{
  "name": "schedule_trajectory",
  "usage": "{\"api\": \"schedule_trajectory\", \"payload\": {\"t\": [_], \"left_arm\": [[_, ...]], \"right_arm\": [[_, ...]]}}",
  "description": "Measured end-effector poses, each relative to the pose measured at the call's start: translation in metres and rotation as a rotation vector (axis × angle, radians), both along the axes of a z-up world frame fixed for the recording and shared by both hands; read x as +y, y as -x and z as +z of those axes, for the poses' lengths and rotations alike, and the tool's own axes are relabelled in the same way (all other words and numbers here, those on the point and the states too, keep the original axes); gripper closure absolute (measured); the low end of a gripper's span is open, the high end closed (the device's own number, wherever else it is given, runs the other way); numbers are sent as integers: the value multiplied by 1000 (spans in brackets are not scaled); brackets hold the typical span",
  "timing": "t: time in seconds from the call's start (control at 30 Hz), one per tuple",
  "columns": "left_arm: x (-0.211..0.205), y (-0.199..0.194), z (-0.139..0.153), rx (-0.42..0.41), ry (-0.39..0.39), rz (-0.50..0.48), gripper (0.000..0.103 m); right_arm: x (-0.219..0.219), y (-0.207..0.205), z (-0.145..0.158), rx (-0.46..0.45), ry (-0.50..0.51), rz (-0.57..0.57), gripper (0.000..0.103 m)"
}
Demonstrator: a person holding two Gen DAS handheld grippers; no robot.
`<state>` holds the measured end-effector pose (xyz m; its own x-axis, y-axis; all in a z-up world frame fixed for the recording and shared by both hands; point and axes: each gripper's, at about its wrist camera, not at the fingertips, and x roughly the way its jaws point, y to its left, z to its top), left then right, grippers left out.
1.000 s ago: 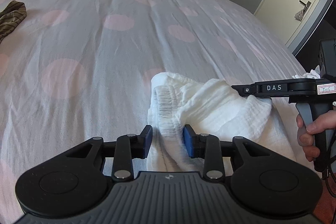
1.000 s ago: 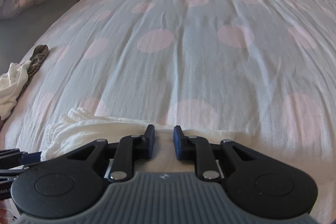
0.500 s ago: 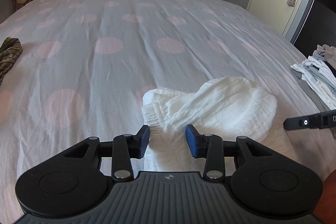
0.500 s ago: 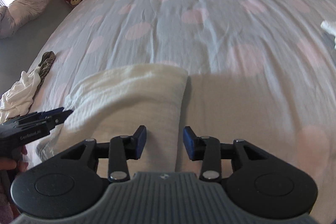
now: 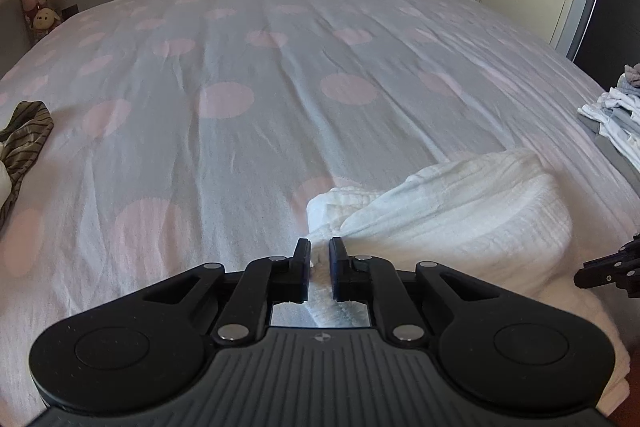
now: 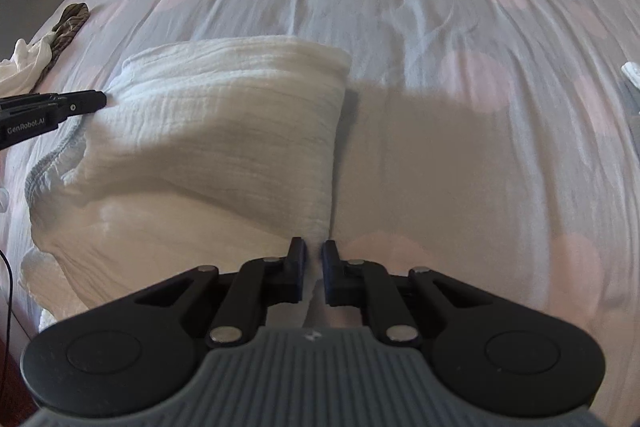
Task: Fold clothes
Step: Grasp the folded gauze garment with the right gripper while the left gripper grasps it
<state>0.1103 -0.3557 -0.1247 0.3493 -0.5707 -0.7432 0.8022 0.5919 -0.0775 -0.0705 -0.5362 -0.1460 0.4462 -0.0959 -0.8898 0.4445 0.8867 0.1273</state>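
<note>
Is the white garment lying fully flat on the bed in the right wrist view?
No, the white garment is doubled over itself, with a raised fold standing above the bed.

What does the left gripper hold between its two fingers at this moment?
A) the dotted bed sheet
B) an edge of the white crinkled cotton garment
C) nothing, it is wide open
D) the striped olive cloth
B: the left gripper has its jaws nearly closed on a pinched edge of the white crinkled cotton garment, which lies on the pink-dotted bed sheet.
</note>
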Motion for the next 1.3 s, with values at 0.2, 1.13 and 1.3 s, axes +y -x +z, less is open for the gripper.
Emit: {"api": "schedule_trajectory", "payload": {"t": [0.2,1.13,1.3], "left_arm": [[33,27,33,19,92,-21,93],[81,60,16,67,131,117,39],[64,38,21,65,137,99,38]], "right_arm": [[17,35,23,-137,-40,4,87],[34,54,42,-242,-73,26,38],[6,43,54,-321,-104,-105,16]]}}
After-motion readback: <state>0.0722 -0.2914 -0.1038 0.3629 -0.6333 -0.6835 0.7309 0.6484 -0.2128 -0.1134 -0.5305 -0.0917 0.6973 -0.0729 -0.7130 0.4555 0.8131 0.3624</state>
